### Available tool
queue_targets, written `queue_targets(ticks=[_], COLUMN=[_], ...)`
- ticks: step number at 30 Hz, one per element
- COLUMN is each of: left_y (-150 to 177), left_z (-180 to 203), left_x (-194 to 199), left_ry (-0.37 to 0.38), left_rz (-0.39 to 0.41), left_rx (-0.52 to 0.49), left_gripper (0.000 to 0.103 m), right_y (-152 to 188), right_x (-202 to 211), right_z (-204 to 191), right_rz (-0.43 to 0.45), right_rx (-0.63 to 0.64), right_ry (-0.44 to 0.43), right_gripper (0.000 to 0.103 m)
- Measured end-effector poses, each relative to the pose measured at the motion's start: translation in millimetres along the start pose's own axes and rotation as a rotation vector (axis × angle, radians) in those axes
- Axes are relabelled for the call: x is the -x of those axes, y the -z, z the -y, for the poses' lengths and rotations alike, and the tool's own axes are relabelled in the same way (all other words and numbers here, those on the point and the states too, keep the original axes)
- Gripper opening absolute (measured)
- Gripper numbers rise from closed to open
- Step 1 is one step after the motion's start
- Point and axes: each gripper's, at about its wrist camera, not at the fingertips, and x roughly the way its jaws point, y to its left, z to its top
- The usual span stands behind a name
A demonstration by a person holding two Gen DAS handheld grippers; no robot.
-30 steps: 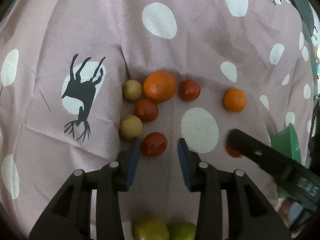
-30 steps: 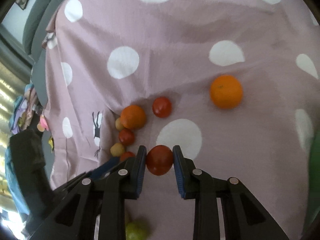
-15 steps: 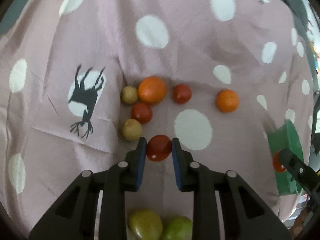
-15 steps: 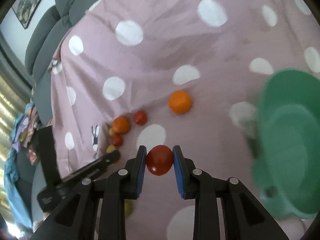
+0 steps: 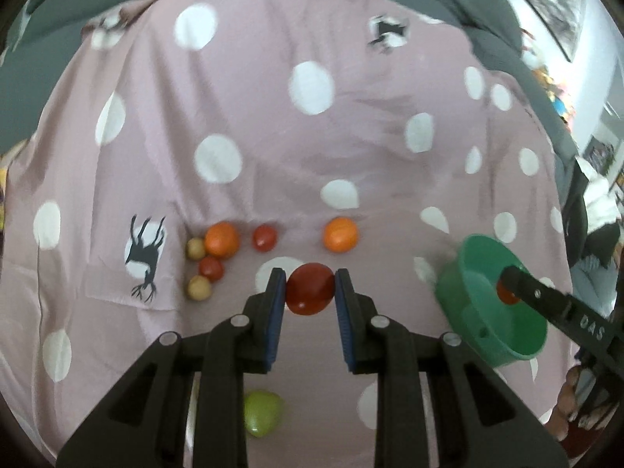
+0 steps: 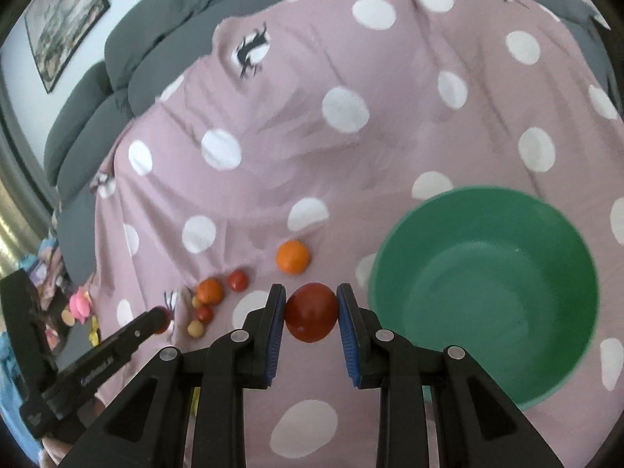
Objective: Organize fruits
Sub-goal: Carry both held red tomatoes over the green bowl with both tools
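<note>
My left gripper is shut on a red tomato and holds it above the pink dotted cloth. My right gripper is shut on another red tomato, just left of the empty green bowl. In the left wrist view the bowl stands at the right, and the right gripper's finger reaches over it with its tomato. A cluster of oranges, tomatoes and small yellowish fruits lies on the cloth to the left, and a lone orange lies further right.
A green fruit lies on the cloth near me, under the left gripper. A grey sofa backs the cloth. The left gripper shows at the lower left of the right wrist view.
My left gripper closed on a red tomato and lifted it off the cloth. My right gripper carried its tomato up and right, to beside the green bowl.
</note>
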Motion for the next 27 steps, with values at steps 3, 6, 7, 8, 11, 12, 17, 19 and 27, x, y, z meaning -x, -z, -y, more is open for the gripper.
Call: queue_targets(ticks=[3,6,7,8,11,12,17,19,27], left_y=[1,0,-1,-1,1,2,10,14,27], left_z=[22,45,54,63,85,94,140,153,186], left_x=[2,2,2,1,-4,-7,-25,-33,-60], left_ry=[0.005,0.039,0.049,0.06,0.086,0.097,0.145,0.164,0.2], left_rz=[0.016,0.021,0.027,0.034,0.027,0.023,-0.011,-0.029,-0.093], left_rx=[-0.052,-0.092,-0.103,-0.116,-0.152,-0.164,-0.234,-0.248,-0.306], left_gripper=[0.025,0.025,0.025,0.025,0.025,0.025,0.025,0.025,0.025], right_y=[-5,-8,-9,-10,-12,-12,-15,-14,-11], right_x=[13,25,26,29,38,41,49,50,51], right_z=[10,22,26,30,46,52,81,91,120], right_rz=[0.035,0.064,0.069,0.077,0.104,0.11,0.13,0.123,0.102], right_rx=[-0.014,-0.02,-0.022,-0.027,-0.058,-0.071,-0.131,-0.154,-0.219], right_ry=[0.007,0.038,0.046,0.06,0.092,0.103,0.153,0.175,0.241], right_gripper=[0.029,0.029,0.029,0.029,0.029,0.029,0.029,0.029,0.029])
